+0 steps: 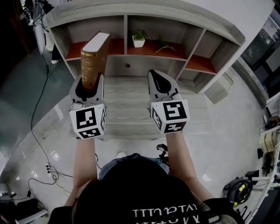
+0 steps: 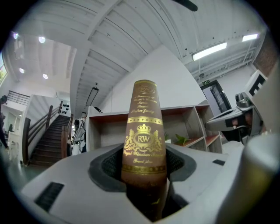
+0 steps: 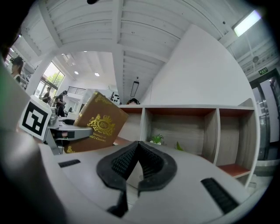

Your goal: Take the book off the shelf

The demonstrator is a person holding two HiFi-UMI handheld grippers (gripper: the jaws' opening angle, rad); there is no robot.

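A brown hardback book (image 1: 94, 59) with gold lettering is pinched at its lower end by the left gripper (image 1: 89, 85) — the dark pads (image 2: 107, 166) are pressed against both covers, and the spine is turned back toward that gripper's own camera. The book's long axis is upright, rising straight out of the jaws. It is held in front of the open compartments of the wooden shelf unit (image 1: 131, 9) ahead, seemingly clear of them, above the grey lower ledge (image 1: 127, 103). The right gripper (image 1: 155, 78) is held near the book's right side, apart from it, with its jaws pressed together on nothing. The left hand is judged the only one needed — the book is to be drawn back from the shelf, toward the person, and kept upright.
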